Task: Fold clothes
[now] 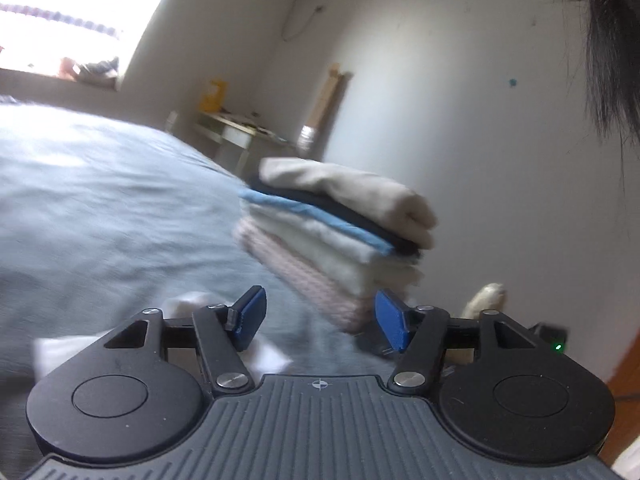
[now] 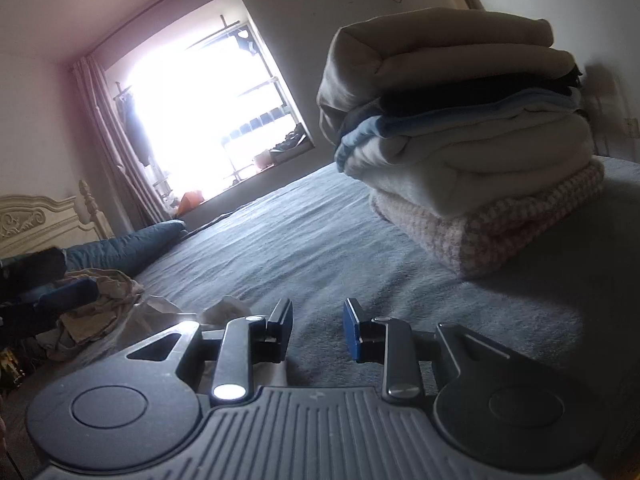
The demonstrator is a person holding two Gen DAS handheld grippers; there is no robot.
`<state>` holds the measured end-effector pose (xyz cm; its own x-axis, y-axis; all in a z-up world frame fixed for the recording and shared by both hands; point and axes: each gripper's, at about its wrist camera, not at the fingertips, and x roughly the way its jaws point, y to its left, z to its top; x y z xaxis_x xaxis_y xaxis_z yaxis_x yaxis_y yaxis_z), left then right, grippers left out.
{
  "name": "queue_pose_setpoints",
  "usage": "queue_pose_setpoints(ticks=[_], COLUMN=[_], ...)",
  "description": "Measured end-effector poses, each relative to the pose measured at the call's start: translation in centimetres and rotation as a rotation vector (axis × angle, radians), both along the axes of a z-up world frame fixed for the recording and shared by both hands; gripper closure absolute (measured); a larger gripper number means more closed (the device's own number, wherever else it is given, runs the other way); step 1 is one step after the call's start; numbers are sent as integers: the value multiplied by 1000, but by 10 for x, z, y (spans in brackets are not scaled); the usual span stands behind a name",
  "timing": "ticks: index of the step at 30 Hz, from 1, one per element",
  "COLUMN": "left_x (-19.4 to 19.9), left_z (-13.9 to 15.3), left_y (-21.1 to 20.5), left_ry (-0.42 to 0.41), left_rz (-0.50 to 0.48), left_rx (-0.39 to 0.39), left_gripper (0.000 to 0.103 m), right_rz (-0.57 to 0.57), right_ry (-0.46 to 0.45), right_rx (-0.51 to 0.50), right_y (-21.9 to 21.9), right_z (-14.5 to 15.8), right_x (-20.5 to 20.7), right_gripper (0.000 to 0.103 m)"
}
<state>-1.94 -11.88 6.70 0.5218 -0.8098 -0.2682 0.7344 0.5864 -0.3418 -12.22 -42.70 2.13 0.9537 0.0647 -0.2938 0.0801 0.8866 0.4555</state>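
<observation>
Left gripper [image 1: 320, 322]: jaws standing well apart, blue pads facing each other, nothing between them. Only grey bed sheet [image 1: 100, 208] is showing through the gap. A white cloth [image 1: 264, 354] is lying on the sheet just under and behind the left-hand finger; the frame is motion-blurred, so I cannot tell whether the finger is touching it.

Right gripper [image 2: 318, 326]: jaws standing partly open with a narrower gap, and again holding nothing; bare sheet is lying between the pads.

Stack of folded clothes [image 1: 340, 232]: sitting on the bed near its far edge, ahead of the left gripper and slightly to the right, and up to the right in the right wrist view. Layers, bottom to top: pink-and-white checked knit [image 2: 500, 232], thick white piece, light blue piece, dark piece, beige garment [image 2: 440, 48] on top. The stack is leaning a little but holding together.

Unfolded clothes [image 2: 100, 308]: a crumpled beige heap lying on the bed at the left of the right wrist view, near the headboard [image 2: 44, 220], well apart from the stack. A blue pillow [image 2: 132, 244] is lying beyond the heap.

Surroundings: bright window [image 2: 208, 116] beyond the far side of the bed; a small table [image 1: 240, 132] standing against the wall past the bed's corner. Dark hair is hanging into the upper right corner of the left wrist view.
</observation>
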Motion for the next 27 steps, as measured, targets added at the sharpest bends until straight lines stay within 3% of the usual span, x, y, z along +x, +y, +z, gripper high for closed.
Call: queue_pose_setpoints(ticks=[4, 8, 11, 12, 14, 17, 22, 25, 27], left_x=[11, 28, 36, 36, 36, 22, -5, -11, -10], left_z=[-12, -31, -40, -42, -47, -54, -75, -86, -89], left_y=[18, 12, 2, -2, -8, -11, -23, -28, -29], left_ry=[-6, 12, -30, -48, -84, -161, -290, -311, -298], left_rz=[81, 72, 31, 16, -19, -111, -214, -247, -251], left_rx=[162, 221, 235, 238, 238, 230, 312, 334, 324], left_gripper=[35, 35, 36, 38, 55, 59, 59, 59, 58], right_rz=[161, 276, 340, 363, 387, 385, 319, 268, 305], right_ry=[4, 47, 90, 111, 170, 257, 326, 272, 222], right_rx=[168, 316, 453, 511, 612, 704, 642, 394, 217], right_y=[2, 5, 3, 2, -1, -3, 0, 18, 39], right_z=[13, 24, 25, 23, 16, 5, 5, 34, 54], right_x=[22, 48, 59, 62, 69, 78, 89, 89, 88], right_gripper=[69, 55, 53, 52, 50, 50, 50, 50, 53])
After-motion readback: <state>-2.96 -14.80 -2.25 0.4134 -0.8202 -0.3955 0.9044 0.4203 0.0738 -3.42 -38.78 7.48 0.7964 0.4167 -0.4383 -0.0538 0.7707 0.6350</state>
